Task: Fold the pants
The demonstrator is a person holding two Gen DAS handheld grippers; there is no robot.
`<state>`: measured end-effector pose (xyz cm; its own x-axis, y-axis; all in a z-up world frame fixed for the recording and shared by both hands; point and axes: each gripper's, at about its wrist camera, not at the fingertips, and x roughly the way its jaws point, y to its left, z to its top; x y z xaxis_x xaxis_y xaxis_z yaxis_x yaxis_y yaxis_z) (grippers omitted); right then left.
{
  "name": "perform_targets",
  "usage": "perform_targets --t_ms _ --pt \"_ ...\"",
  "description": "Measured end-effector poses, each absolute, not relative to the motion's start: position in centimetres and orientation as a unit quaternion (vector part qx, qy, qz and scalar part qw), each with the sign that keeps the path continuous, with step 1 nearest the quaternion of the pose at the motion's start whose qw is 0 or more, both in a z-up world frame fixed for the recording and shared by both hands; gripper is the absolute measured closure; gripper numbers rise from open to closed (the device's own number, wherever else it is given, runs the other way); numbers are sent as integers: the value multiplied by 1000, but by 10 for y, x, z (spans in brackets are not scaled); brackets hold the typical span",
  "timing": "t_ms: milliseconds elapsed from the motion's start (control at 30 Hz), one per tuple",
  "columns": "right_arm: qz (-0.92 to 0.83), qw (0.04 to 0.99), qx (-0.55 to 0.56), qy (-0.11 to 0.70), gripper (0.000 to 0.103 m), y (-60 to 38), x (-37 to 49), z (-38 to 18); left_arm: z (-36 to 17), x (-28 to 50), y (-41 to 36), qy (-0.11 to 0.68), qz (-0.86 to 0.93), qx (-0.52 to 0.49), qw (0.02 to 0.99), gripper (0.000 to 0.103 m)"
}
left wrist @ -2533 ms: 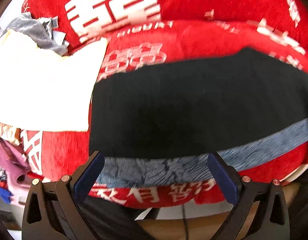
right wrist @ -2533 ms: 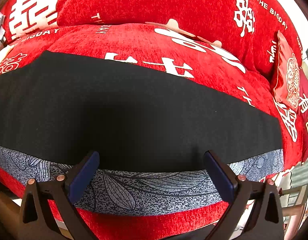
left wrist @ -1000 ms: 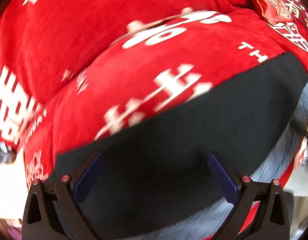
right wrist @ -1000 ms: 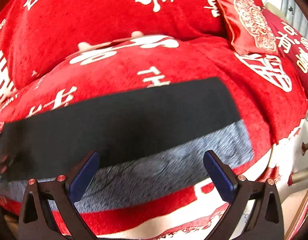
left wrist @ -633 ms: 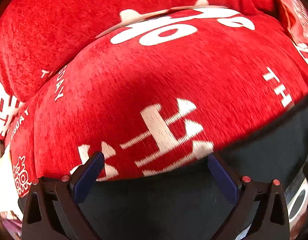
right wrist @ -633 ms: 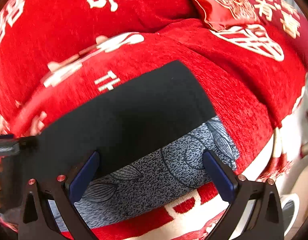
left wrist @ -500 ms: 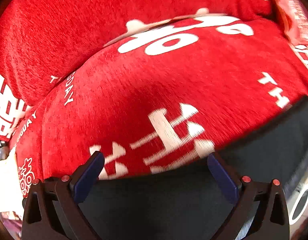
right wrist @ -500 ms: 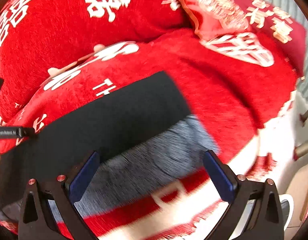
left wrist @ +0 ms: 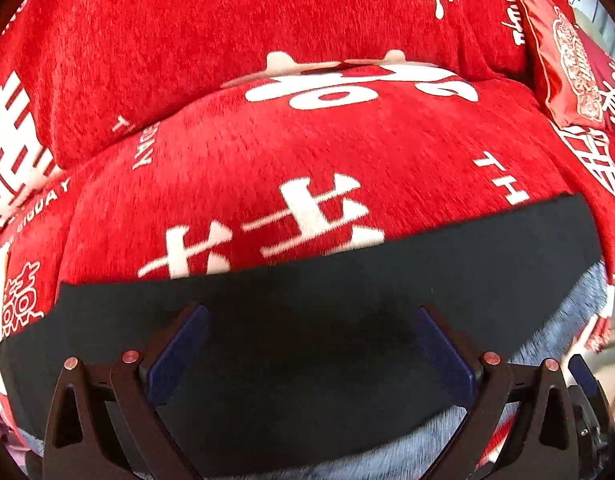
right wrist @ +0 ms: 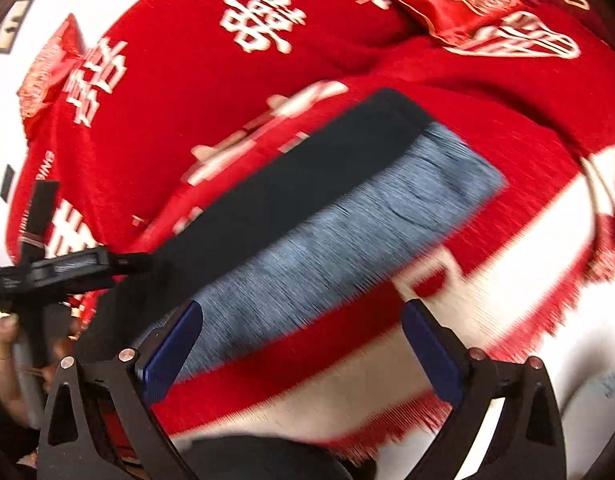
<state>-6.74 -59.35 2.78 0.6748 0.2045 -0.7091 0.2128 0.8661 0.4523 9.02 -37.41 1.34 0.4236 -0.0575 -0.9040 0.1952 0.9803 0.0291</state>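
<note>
Pants (left wrist: 347,344) lying flat across the seat of a red sofa cover (left wrist: 307,168), spread in one long band: black cloth on the far side, a grey-blue leaf-patterned strip (right wrist: 339,248) along the near edge. Folded lengthwise already, by the look of it, one dark layer resting over the patterned one with the strip left showing; no crosswise fold visible. So roughly the first stage done, judging from how the cloth lies, and the shortening folds end to end yet to be made.

Left gripper (left wrist: 307,344) low over the black cloth, jaws spread wide, nothing between them, dark fabric filling the whole gap and running out past both jaw tips to left and right. Far edge of the pants just ahead of the jaw tips, red cover with white characters beyond.

Right gripper (right wrist: 295,344) also with jaws spread wide and empty, clear of the cloth. Grey-blue strip just ahead of the left jaw tip and slanting away up to the right; short end of the pants well ahead of the right jaw. Between the jaws, mostly red cover and its white fringed border. View blurred, fine detail of the end hem not readable.

Left of the left jaw there, a hand (right wrist: 11,360) holding the other tool's handle. Beyond, a red embroidered cushion (left wrist: 563,56) at the sofa's corner.
</note>
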Motion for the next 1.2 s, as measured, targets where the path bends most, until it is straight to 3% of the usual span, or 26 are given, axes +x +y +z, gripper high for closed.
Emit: perform_targets --t_ms 133,400,667,933,967,1000,1033,1067,1100,1200 --pt "18 869 294 398 5 -598 -54 16 -18 102 -365 564 -64 33 822 0" --pt "1 867 359 345 4 -627 -33 17 -17 110 -370 557 -32 16 830 0" --pt "50 862 337 376 3 -603 -63 11 -16 102 -372 554 -27 27 831 0" --pt "32 882 319 346 3 -611 5 17 -17 97 -372 576 -24 25 817 0" --pt "28 880 318 350 11 -613 9 18 -18 98 -372 578 -24 24 815 0" --pt "18 879 313 360 36 -614 12 21 -18 99 -371 580 -25 24 814 0" --pt "11 877 305 371 49 -615 12 23 -19 100 -371 581 -26 23 813 0" --pt "-5 879 289 380 70 -616 9 26 -19 101 -371 582 -27 22 812 0" --pt "-14 882 271 385 83 -616 6 30 -19 101 -372 582 -27 22 812 0" --pt "-29 897 195 395 84 -599 3 43 -18 101 -376 581 -22 32 813 0"
